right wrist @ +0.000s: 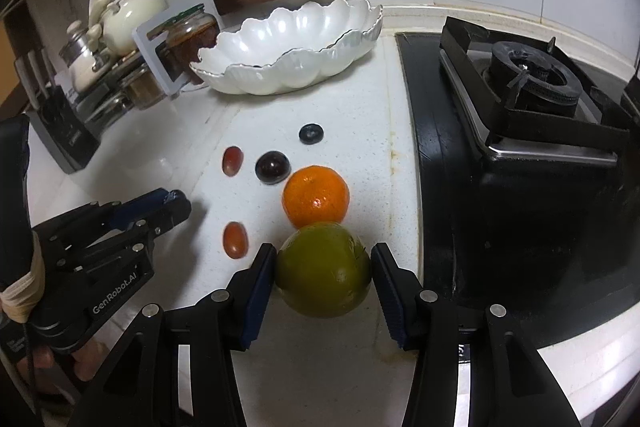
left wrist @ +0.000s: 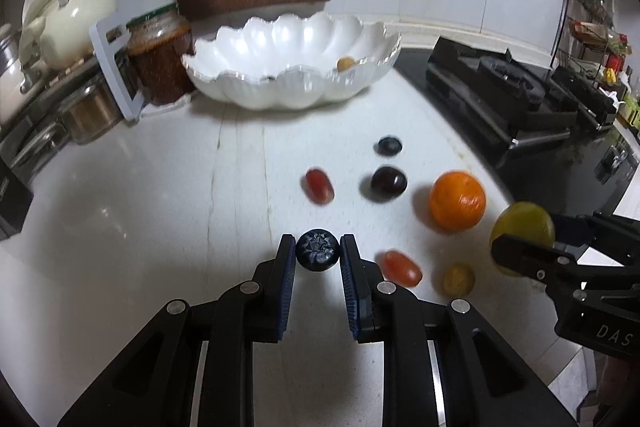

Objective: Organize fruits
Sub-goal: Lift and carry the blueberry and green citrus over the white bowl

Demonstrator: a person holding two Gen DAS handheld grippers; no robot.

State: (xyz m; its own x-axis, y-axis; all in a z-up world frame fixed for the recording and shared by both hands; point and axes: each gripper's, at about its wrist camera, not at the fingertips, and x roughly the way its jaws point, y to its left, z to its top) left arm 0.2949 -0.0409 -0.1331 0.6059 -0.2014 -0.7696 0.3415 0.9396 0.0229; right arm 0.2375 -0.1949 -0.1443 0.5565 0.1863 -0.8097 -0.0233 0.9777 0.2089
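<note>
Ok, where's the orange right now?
The orange sits on the counter just beyond the green citrus in the right gripper, dark grape at its left.

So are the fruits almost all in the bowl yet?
Not yet. Only one small yellow fruit lies in the white bowl. The left hand-held gripper holds a blueberry; the right hand-held gripper holds a green fruit. The orange and several grapes still wait.

right gripper (right wrist: 323,269) clamps green citrus (right wrist: 322,269) | orange (right wrist: 315,197) just behind
</note>
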